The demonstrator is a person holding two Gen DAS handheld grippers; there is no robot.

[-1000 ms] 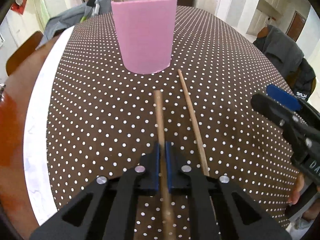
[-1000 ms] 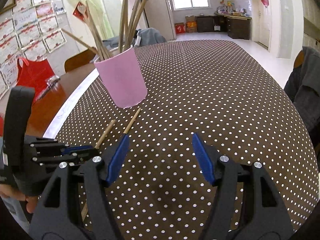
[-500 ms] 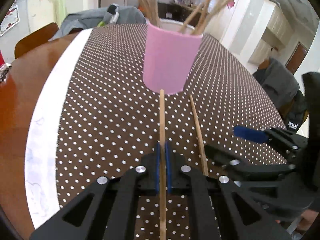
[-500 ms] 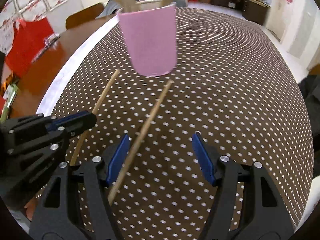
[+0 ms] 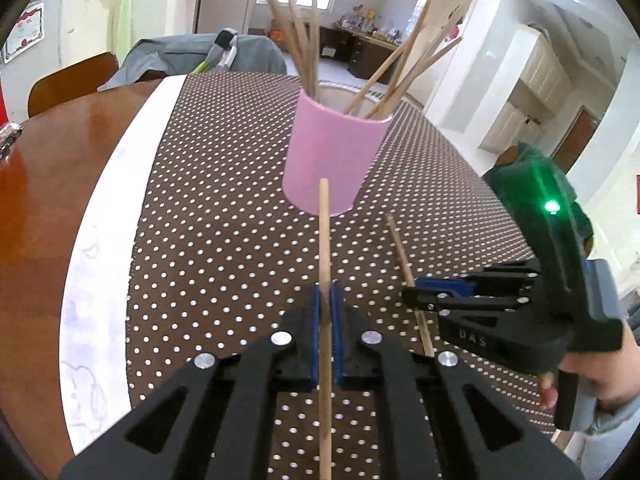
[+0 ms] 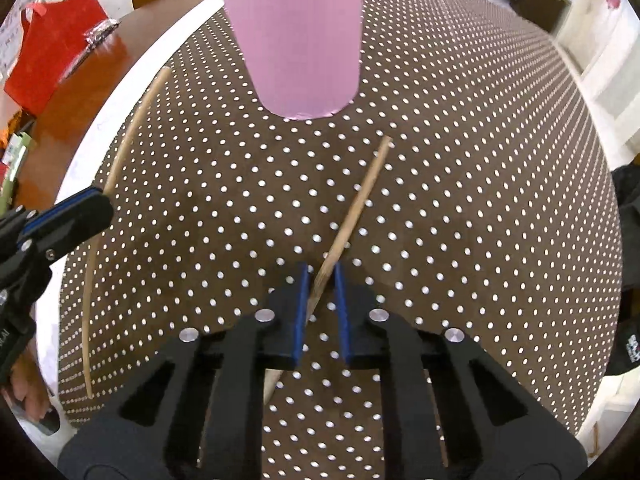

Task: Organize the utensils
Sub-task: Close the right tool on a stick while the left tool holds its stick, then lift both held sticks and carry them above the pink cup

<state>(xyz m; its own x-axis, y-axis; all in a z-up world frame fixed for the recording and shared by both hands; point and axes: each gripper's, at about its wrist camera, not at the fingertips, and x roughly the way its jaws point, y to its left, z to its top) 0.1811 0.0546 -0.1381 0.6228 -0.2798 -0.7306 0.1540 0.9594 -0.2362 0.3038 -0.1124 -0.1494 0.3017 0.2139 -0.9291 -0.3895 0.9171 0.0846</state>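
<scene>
left hand-held gripper (image 5: pixel 325 300): black plastic frame, blue pads, silver screw heads; clamped on a round wooden stick (image 5: pixel 324 264), pads touching it on both sides.
held stick (left): straight, smooth, light wood; its far tip points at the pink cup (image 5: pixel 334 160) and overlaps the cup's base in the left wrist view.
right hand-held gripper (image 6: pixel 321 280): same black and blue build; pads narrowed around a second wooden stick (image 6: pixel 352 216), which crosses the gap at a slant. Firm pinch: cannot tell.
second stick: thin, tapered, lies on the tabletop (image 6: pixel 460 200) in front of the cup, far tip short of the cup and to its right.
pink cup: matte, smooth, slightly tapered cylinder, upright on the cloth; holds a bundle of long wooden sticks (image 5: pixel 304 36) fanned out above the rim.
tabletop cover: brown cloth with regular white dots, white border strip (image 5: pixel 104 240) left of the cup, glossy brown wood beyond it.
writing: raised letters "UAS" on the right gripper body (image 5: pixel 472 336), left wrist view; may be partial.
left of cup, far: red bag (image 6: pixel 48 52).
</scene>
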